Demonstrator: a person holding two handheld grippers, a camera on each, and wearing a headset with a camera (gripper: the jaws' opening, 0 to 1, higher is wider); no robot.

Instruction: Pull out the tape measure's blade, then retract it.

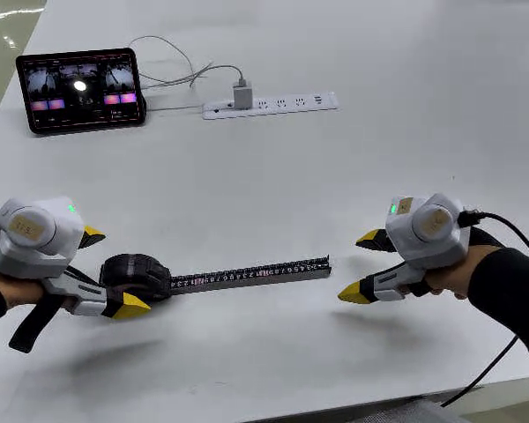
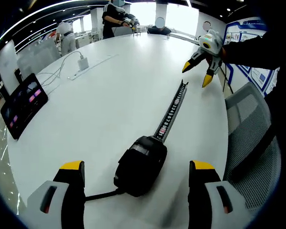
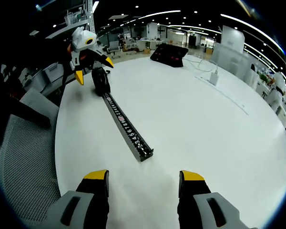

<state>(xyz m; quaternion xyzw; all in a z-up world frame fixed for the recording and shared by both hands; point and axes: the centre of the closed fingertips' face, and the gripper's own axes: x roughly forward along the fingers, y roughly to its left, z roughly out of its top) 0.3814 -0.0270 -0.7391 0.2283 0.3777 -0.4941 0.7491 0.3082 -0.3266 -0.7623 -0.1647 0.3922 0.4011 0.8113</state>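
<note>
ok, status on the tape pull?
Left gripper open around tape measure case. Blade out, flat on table. Right gripper open, off its tip. Nothing blocking.

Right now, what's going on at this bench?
A person works a tape measure with two hand-held grippers on a white table. The left hand-held gripper has its open jaws on either side of the black case, with gaps showing in the left gripper view. The blade lies pulled out flat across the table. The right hand-held gripper is open just past the blade's end, not touching it.
</note>
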